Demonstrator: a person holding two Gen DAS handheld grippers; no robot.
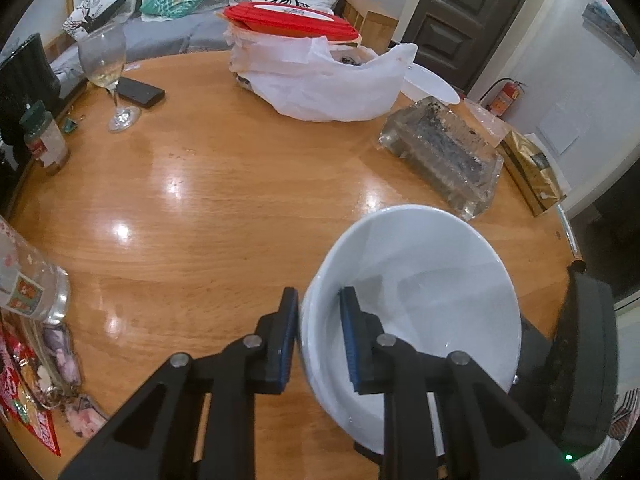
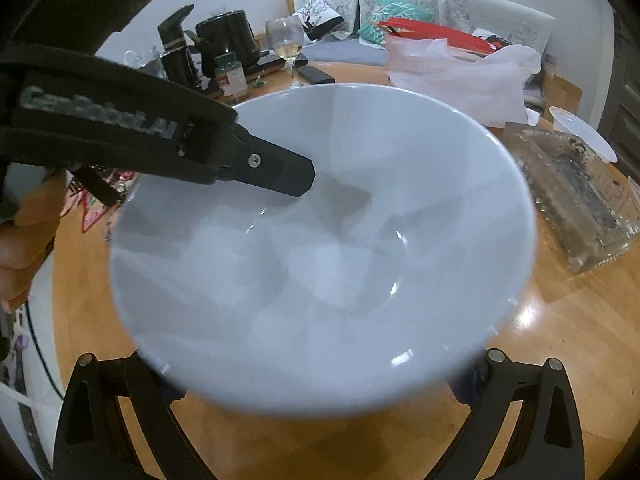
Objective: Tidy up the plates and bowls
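Note:
A white bowl [image 1: 432,292] is held above the round wooden table [image 1: 224,208]. My left gripper [image 1: 320,340] is shut on the bowl's left rim, one finger inside and one outside. In the right wrist view the same bowl [image 2: 328,264] fills the middle, slightly blurred, with the left gripper's finger [image 2: 276,172] reaching in from the left. My right gripper [image 2: 320,392] is open wide below the bowl; its fingertips are hidden under the bowl, so I cannot tell whether they touch it.
On the table stand a wine glass [image 1: 106,76], a white plastic bag with red plates [image 1: 320,80], a clear glass tray [image 1: 444,156], a gold box [image 1: 532,172], a spice jar [image 1: 46,140], a phone [image 1: 140,92] and a black kettle [image 2: 228,36].

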